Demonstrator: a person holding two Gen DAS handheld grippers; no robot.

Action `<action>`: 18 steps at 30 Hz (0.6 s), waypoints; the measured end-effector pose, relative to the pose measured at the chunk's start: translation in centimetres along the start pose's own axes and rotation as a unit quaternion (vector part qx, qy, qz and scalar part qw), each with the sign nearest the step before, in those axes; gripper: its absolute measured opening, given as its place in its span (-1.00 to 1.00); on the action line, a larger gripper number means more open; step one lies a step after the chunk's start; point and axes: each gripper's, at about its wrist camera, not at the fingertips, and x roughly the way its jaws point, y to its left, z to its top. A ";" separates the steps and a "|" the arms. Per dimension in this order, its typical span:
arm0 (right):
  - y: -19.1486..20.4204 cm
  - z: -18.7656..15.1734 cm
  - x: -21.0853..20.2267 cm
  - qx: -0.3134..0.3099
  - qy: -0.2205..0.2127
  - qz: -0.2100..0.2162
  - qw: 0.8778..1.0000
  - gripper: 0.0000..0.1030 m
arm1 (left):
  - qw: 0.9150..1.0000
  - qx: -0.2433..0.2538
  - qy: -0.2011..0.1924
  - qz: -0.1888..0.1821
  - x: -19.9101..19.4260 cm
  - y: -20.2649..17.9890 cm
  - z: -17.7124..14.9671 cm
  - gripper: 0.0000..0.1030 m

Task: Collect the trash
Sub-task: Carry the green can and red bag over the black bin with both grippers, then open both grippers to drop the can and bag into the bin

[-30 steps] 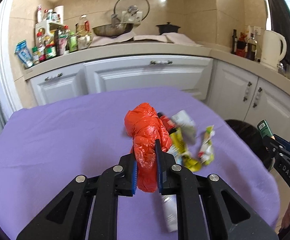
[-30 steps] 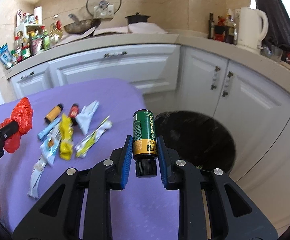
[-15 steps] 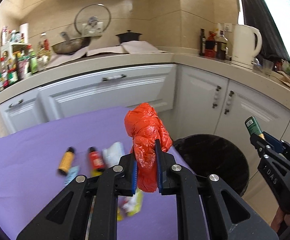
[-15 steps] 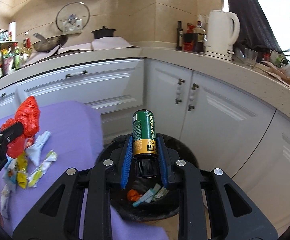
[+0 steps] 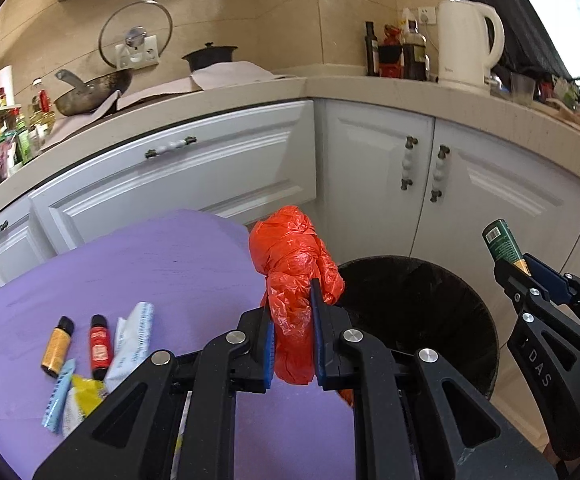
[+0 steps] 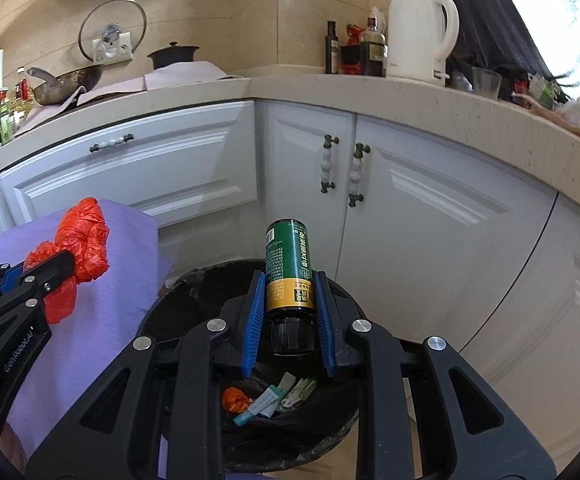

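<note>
With the bin filling the lower centre of the right view, we hold the right gripper clamped on the green bottle directly above it; release there, then bring over the left gripper, clamped on the red bag.

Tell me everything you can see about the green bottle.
The green bottle is small and cylindrical, with a dark green label, a barcode, a gold band and a ribbed black cap. The right gripper clamps its gold band between blue pads, cap toward the camera, base pointing away. It hangs above the open black bin, touching nothing else.
</note>
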 end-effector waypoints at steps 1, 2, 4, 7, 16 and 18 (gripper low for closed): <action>-0.1 -0.1 0.3 0.002 0.002 -0.001 1.000 -0.53 | 1.000 0.003 0.002 0.001 0.3 -0.3 0.0 -0.70; -0.3 -0.2 0.6 0.004 0.005 -0.002 1.000 -0.53 | 1.000 0.006 0.005 0.002 0.7 -0.5 0.0 -0.70; -0.7 -0.4 1.1 0.007 0.008 -0.003 1.000 -0.53 | 1.000 0.012 0.010 0.005 1.3 -0.9 -0.1 -0.70; -1.1 -0.5 1.9 0.011 0.011 -0.002 1.000 -0.53 | 1.000 0.018 0.016 0.004 2.2 -1.5 0.0 -0.69; -1.5 -0.4 2.2 0.017 0.010 -0.009 1.000 -0.17 | 0.999 0.020 0.025 0.016 2.6 -1.9 0.1 -0.16; -1.3 -0.5 1.9 0.016 0.011 -0.008 1.000 -0.17 | 0.999 0.018 0.026 0.016 2.4 -1.7 0.1 -0.15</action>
